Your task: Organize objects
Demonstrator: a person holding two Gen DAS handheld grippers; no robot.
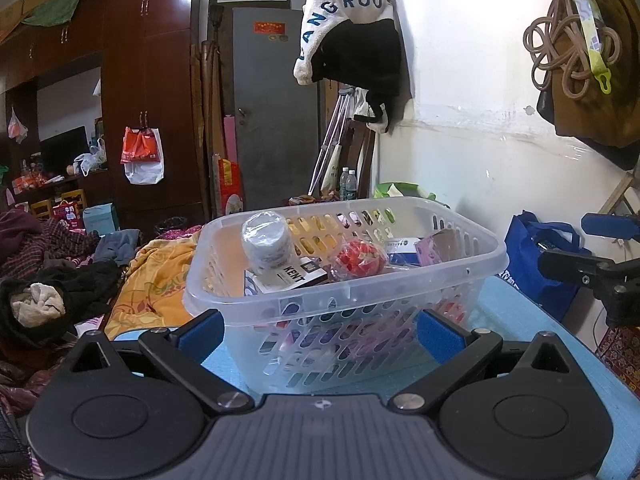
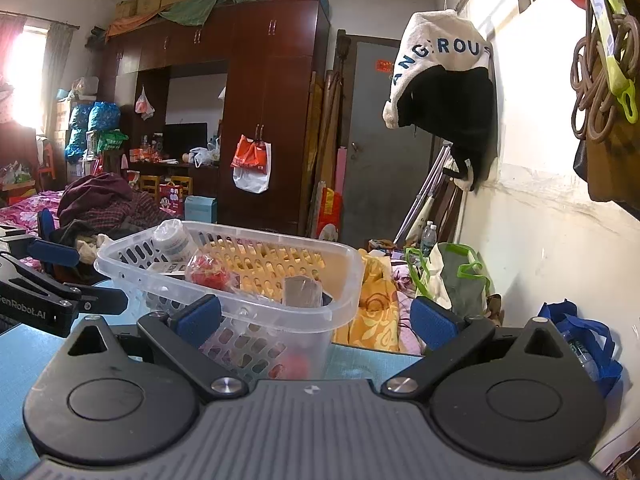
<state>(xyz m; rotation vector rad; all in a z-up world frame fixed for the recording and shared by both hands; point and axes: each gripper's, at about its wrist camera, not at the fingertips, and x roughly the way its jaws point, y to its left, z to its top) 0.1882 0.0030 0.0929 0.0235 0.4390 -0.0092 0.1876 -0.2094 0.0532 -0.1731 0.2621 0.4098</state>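
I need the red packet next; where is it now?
In the left wrist view, the red packet lies inside the clear basket, near its middle, right of the wrapped jar.

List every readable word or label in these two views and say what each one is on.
"KENT": box lying in the clear basket.
"ANGROUS": white and black garment hanging on the wall; its start is folded away.
"enRobot.AI": left gripper, cut off by the frame edge.
Red sticker on the grey door: too small to read.
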